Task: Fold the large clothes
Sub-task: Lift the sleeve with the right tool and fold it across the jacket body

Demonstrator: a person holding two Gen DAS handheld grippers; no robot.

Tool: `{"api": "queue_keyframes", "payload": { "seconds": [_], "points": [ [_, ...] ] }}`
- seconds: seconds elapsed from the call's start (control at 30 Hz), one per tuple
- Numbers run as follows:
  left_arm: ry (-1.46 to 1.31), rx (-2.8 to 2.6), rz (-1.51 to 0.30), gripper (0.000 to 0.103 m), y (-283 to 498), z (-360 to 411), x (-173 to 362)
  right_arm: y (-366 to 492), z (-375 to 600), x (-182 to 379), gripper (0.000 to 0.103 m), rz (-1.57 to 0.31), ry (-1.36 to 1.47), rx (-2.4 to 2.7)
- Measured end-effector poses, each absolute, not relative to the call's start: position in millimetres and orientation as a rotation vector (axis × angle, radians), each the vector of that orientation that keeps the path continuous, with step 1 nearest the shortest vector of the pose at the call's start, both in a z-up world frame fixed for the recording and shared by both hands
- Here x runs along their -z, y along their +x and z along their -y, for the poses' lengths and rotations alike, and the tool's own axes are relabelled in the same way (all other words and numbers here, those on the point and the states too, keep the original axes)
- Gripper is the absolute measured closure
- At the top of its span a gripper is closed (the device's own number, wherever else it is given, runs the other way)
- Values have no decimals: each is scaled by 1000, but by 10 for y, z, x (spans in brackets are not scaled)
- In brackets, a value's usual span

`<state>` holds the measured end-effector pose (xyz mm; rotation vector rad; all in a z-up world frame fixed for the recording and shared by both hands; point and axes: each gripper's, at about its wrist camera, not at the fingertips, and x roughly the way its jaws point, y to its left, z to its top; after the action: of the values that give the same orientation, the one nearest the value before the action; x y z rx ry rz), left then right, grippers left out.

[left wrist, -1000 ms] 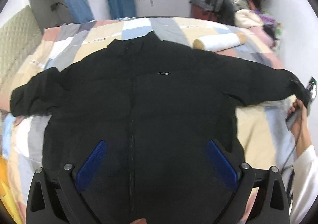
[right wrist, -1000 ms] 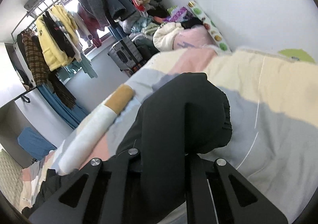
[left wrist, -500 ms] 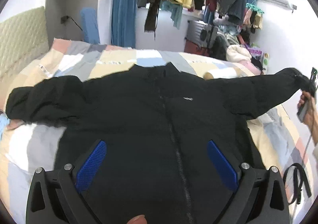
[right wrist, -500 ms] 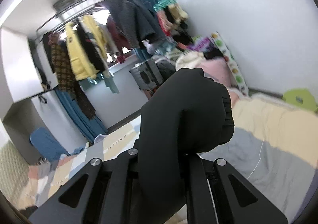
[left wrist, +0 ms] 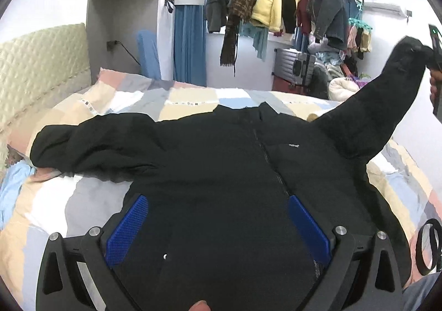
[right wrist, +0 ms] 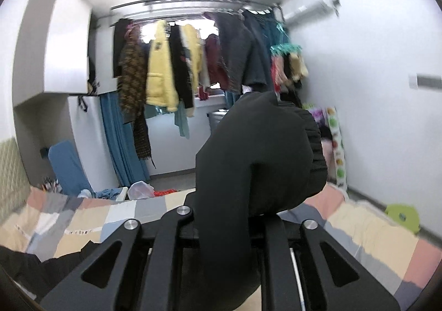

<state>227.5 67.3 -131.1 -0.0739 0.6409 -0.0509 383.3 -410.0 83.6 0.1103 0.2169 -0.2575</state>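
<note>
A large black puffer jacket [left wrist: 221, 178] lies front up on the patchwork bed [left wrist: 69, 200], zip closed, collar toward the far side. Its left sleeve [left wrist: 91, 142] rests flat on the bed. My left gripper [left wrist: 218, 217] is open, blue pads [left wrist: 127, 225] spread above the jacket's lower front, holding nothing. My right gripper [right wrist: 229, 228] is shut on the cuff of the jacket's right sleeve [right wrist: 259, 156] and holds it high in the air. In the left wrist view that sleeve [left wrist: 381, 106] rises steeply toward the right gripper [left wrist: 435, 54] at the far right.
A rail of hanging clothes [left wrist: 276, 7] runs along the far wall with a grey suitcase [left wrist: 295, 68] below. A padded headboard [left wrist: 36, 68] is at the left. A black strap [left wrist: 428, 250] lies at the bed's right edge. A green object [right wrist: 403, 214] sits on the floor.
My right gripper has lifted the sleeve cuff from bed level to high in the air. The left gripper's view has tilted up toward the room; it stays open over the jacket.
</note>
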Motion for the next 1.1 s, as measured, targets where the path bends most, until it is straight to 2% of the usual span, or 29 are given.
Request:
{"api": "queue_keyframes", "payload": {
  "seconds": [0.07, 0.23, 0.43, 0.67, 0.8, 1.1],
  "points": [
    [-107, 69, -636, 1, 2249, -768, 1348, 3841, 3807, -900, 83, -198, 88, 257],
    [-160, 86, -622, 1, 2214, -1046, 1408, 3901, 2990, -941, 83, -162, 79, 164],
    [-263, 69, -563, 1, 2200, -1482, 1335, 3942, 2040, -688, 83, -172, 18, 1],
    [-279, 10, -513, 1, 2192, -1892, 1345, 4052, 940, 4, 83, -255, -16, -167],
    [-292, -36, -505, 1, 2221, -2062, 1419, 4139, 382, 597, 83, -366, -44, -285],
    [-314, -29, -529, 1, 2330, -2246, 1546, 4107, -236, 1845, 82, -594, -167, -438]
  ]
}}
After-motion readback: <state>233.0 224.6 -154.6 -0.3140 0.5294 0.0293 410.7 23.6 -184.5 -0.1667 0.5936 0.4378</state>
